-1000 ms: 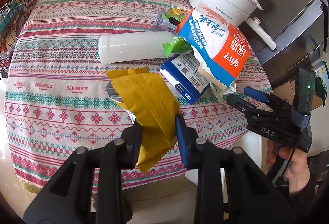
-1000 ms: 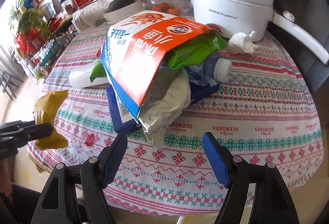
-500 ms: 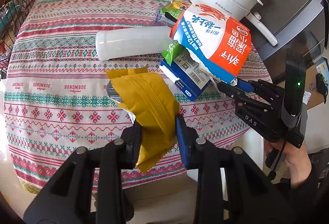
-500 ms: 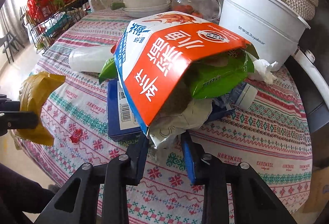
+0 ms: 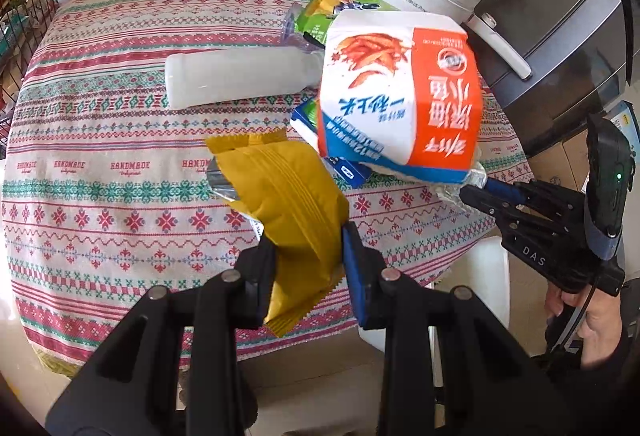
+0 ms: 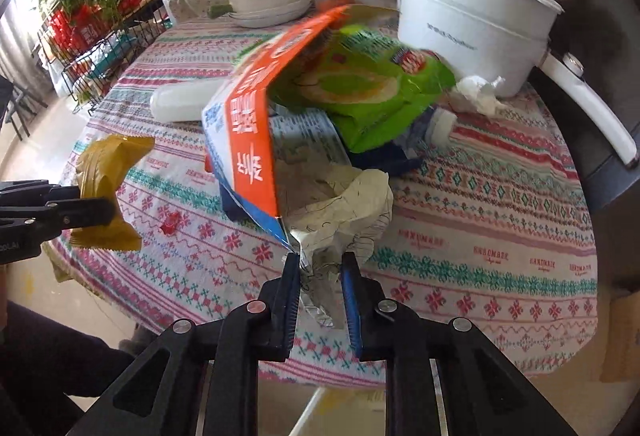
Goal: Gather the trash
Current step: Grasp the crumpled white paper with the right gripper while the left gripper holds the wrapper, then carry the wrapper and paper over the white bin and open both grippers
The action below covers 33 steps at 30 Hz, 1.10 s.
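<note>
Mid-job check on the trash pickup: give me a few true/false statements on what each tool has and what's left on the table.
1. The left tool is shut on the yellow wrapper. True.
2. The right tool is open and holds nothing. False: it is shut on the torn end of the orange-and-white snack bag.
3. The white bottle lies on its side on the tablecloth. True.
4. The green packet hangs from the left tool. False: it lies in the pile beside the white pot.

Left gripper (image 5: 308, 256) pinches a yellow wrapper (image 5: 288, 203) — right gripper (image 5: 474, 193) grips the orange-white bag (image 5: 400, 95).
</note>
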Available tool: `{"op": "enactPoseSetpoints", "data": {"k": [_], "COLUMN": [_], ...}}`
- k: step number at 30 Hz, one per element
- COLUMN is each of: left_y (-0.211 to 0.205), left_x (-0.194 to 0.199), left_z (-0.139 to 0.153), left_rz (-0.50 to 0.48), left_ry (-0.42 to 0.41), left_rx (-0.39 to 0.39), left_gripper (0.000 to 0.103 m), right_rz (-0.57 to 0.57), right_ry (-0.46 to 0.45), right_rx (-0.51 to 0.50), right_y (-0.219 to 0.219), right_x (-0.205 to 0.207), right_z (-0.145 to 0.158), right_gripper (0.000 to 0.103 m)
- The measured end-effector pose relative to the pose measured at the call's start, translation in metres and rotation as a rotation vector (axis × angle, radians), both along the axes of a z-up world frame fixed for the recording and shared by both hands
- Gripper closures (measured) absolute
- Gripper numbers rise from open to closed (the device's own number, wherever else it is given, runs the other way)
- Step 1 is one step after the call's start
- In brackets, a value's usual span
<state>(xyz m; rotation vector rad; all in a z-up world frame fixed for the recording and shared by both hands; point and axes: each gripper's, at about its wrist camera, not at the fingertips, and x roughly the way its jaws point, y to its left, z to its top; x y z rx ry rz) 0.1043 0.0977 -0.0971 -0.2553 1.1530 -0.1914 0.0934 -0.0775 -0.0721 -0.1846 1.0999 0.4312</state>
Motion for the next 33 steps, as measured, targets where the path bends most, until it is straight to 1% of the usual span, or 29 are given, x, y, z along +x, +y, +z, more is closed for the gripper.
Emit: {"op": "enactPoseSetpoints", "data": {"k": [3, 5, 6, 7, 8, 14, 15, 16, 17, 18, 20, 25, 28, 33], "left_y": [-0.005, -0.008, -0.009, -0.011, -0.012, -0.017, -0.018, -0.018, -0.018, -0.019, -0.021, -0.028, -0.037, -0.070], "left_x": [0.000, 0.000, 0.001, 0.001, 0.001, 0.002, 0.002, 0.001, 0.000, 0.000, -0.003, -0.013, -0.021, -0.038], "left_z": [-0.002, -0.004, -0.004, -0.005, -0.005, -0.007, -0.007, -0.007, -0.007, -0.006, -0.004, 0.005, 0.012, 0.018], "left_rz": [-0.008, -0.015, -0.017, -0.020, -0.023, -0.032, -0.033, -0.036, -0.040, -0.046, -0.061, -0.108, -0.151, -0.258], "left_ry": [0.007, 0.012, 0.013, 0.015, 0.016, 0.020, 0.021, 0.021, 0.020, 0.018, 0.008, -0.022, -0.042, -0.064], "left_rx": [0.004, 0.007, 0.009, 0.012, 0.015, 0.026, 0.026, 0.025, 0.025, 0.025, 0.027, 0.014, 0.000, -0.022], "left_gripper": [0.070, 0.070, 0.070, 0.070, 0.070, 0.070, 0.070, 0.070, 0.070, 0.070, 0.070, 0.070, 0.070, 0.070], "right_rz": [-0.046, -0.081, -0.100, -0.116, -0.126, -0.162, -0.172, -0.185, -0.190, -0.199, -0.209, -0.247, -0.267, -0.279], "right_ry": [0.090, 0.129, 0.140, 0.142, 0.145, 0.179, 0.194, 0.211, 0.226, 0.227, 0.208, 0.182, 0.162, 0.130], "right_rx": [-0.010, -0.026, -0.029, -0.024, -0.012, 0.155, 0.174, 0.187, 0.197, 0.204, 0.196, 0.181, 0.184, 0.193], "right_y": [-0.017, -0.028, -0.034, -0.039, -0.042, -0.049, -0.049, -0.049, -0.049, -0.050, -0.053, -0.071, -0.089, -0.120], "right_x": [-0.003, -0.003, -0.003, -0.003, -0.002, 0.008, 0.010, 0.012, 0.013, 0.013, 0.011, -0.003, -0.018, -0.048], "right_z": [-0.013, -0.023, -0.026, -0.027, -0.028, -0.034, -0.037, -0.041, -0.043, -0.042, -0.034, -0.015, -0.005, 0.012], "right_gripper": [0.076, 0.064, 0.051, 0.044, 0.043, 0.043, 0.047, 0.060, 0.061, 0.066, 0.069, 0.070, 0.070, 0.070]}}
